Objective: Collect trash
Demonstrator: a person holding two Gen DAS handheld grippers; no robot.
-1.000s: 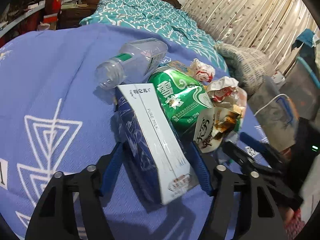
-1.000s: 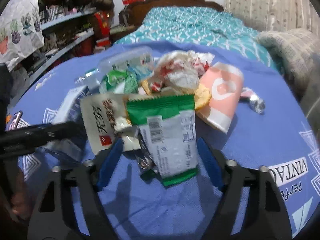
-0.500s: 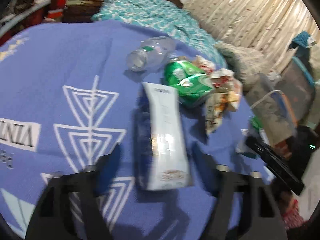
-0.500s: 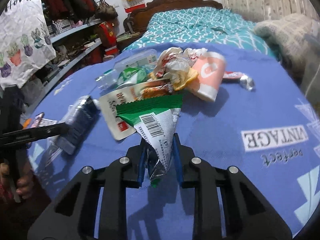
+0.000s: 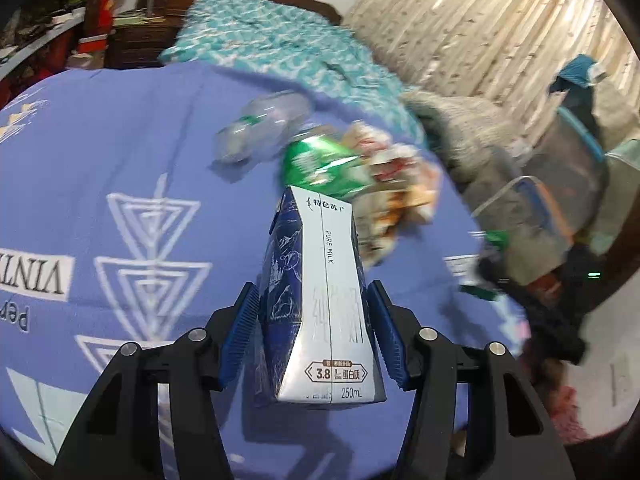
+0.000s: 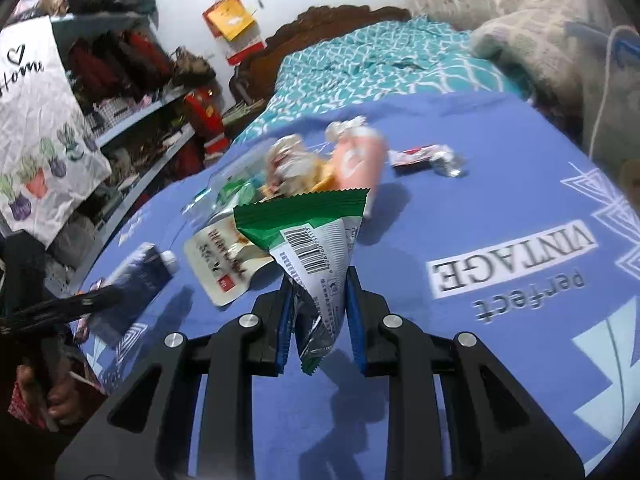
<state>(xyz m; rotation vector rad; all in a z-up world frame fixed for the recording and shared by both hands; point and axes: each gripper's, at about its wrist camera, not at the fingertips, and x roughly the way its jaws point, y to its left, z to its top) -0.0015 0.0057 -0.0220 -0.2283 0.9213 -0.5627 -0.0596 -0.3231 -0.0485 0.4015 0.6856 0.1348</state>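
Since a second ago, milk carton [image 5: 320,300] has gone from lying on the purple cloth [image 5: 100,152] to standing between the left gripper [image 5: 314,320] pads; jaws closing, blue pads touching both carton sides. Carton's bottom edge cut off behind the gripper body, so cannot tell if it clears the cloth. Right gripper [image 6: 318,312] now pinched tight on the green-and-white wrapper [image 6: 312,248], which lay flat before; wrapper's lower end crumpled between the pads, top fanned out.

Trash pile [image 5: 360,176] beyond the carton is motion-blurred: green packet [image 5: 320,164] and clear plastic bottle [image 5: 260,128] readable, the rest a smear of red, white and orange. From the right wrist, pile equally blurred; pink cup [image 6: 358,160] and white snack pouch [image 6: 224,260] discernible, small red foil wrapper [image 6: 424,158] lies apart. Person's hand [image 6: 56,396] half hidden at the frame edge.
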